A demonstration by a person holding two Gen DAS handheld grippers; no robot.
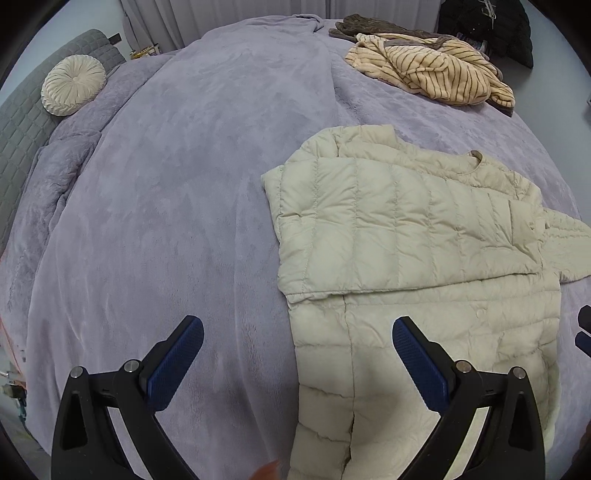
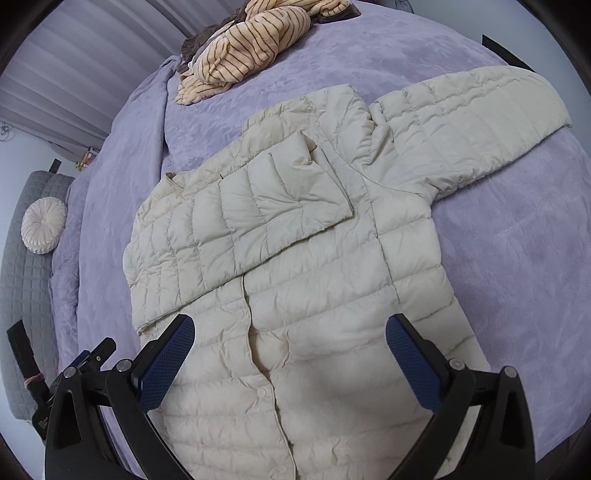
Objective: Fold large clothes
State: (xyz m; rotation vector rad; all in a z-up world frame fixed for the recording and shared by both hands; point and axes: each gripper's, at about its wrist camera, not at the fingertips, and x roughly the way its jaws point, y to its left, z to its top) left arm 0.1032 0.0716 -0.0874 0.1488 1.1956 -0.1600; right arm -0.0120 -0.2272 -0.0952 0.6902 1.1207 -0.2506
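A cream quilted puffer jacket (image 2: 306, 280) lies front-up on a lilac bedspread (image 1: 184, 184). One sleeve (image 2: 266, 206) is folded across its chest; the other sleeve (image 2: 476, 110) stretches out to the right. In the left wrist view the same jacket (image 1: 406, 258) fills the right half. My left gripper (image 1: 297, 332) hangs open above the jacket's left edge, nothing between its blue pads. My right gripper (image 2: 290, 332) hangs open above the jacket's buttoned front, holding nothing. The left gripper's body (image 2: 85, 362) shows at the lower left of the right wrist view.
A striped beige garment (image 1: 436, 70) with a brown one (image 1: 373, 27) lies bunched at the far side of the bed. A round cream cushion (image 1: 72, 85) rests by the grey quilted headboard (image 1: 22, 122). Dark clothing (image 1: 487, 26) hangs beyond the bed.
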